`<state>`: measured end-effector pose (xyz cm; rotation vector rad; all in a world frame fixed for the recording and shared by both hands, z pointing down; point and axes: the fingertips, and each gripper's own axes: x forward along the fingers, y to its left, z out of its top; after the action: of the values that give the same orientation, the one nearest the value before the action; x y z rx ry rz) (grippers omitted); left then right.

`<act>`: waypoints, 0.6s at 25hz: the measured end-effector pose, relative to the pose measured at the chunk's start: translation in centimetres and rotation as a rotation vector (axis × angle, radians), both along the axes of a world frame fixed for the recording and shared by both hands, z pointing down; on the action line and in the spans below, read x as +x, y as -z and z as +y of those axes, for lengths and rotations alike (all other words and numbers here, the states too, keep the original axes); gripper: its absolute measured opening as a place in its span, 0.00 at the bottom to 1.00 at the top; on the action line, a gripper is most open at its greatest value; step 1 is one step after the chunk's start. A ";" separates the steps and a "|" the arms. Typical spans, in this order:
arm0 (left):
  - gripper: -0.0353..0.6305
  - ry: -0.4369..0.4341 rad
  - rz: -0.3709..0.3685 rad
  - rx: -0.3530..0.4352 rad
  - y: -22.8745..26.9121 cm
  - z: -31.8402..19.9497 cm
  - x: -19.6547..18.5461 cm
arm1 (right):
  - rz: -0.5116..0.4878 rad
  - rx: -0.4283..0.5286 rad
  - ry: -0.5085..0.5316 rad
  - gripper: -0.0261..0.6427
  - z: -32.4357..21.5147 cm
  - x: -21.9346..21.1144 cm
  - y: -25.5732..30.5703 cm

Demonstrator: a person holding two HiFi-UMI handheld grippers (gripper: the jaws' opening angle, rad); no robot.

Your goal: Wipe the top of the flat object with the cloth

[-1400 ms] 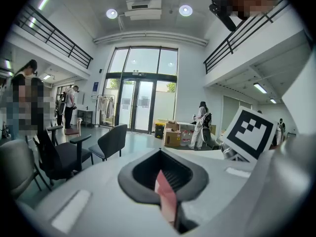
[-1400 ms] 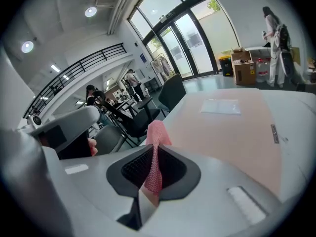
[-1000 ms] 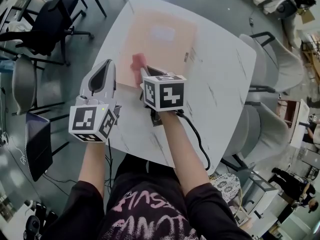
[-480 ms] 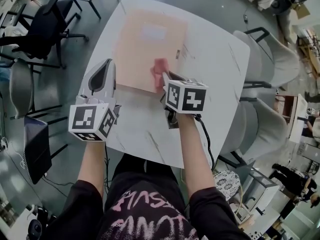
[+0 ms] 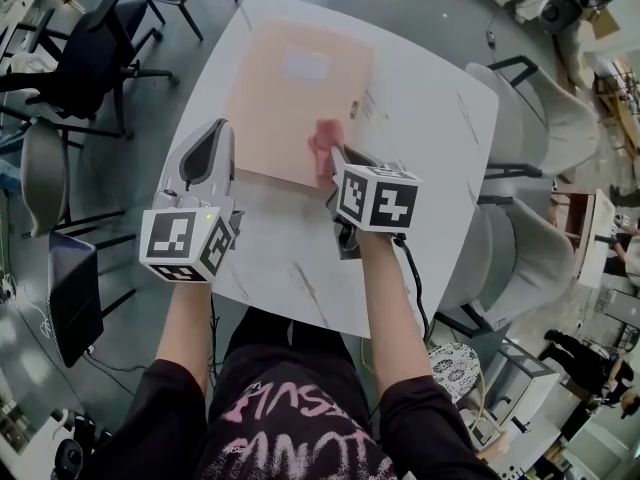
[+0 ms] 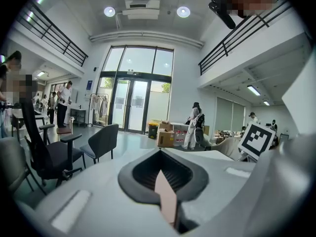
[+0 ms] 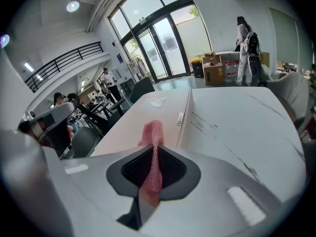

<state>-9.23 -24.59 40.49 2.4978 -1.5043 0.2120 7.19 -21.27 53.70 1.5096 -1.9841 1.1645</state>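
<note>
Right gripper (image 5: 333, 160) clamped on pink cloth (image 5: 323, 138) atop flat object (image 5: 290, 88), near edge — left gripper (image 5: 213, 134) closed, alongside; chairs (image 5: 95, 48) ring table (image 5: 425, 118).

Open tabletop (image 5: 430, 118) right of flat object (image 5: 290, 98)

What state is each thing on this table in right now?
Cloth: bunched, pinched in the right gripper, at the folder's near right edge.
Folder: lying flat on the table.
Right gripper: shut on the cloth.
Left gripper: shut, holding nothing, beside the folder's left edge.
</note>
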 end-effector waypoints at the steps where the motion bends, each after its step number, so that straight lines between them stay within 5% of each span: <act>1: 0.05 0.001 0.000 0.000 0.1 0.0 0.0 | -0.002 0.008 0.000 0.11 0.0 0.0 0.2; 15: 0.05 0.010 0.014 -0.002 0.4 0.1 -0.2 | -0.009 0.296 0.008 0.11 -2.4 -0.8 4.8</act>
<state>-9.42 -24.49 40.06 2.4845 -1.5102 0.1942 6.40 -23.69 48.91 1.6337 -2.2440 0.9044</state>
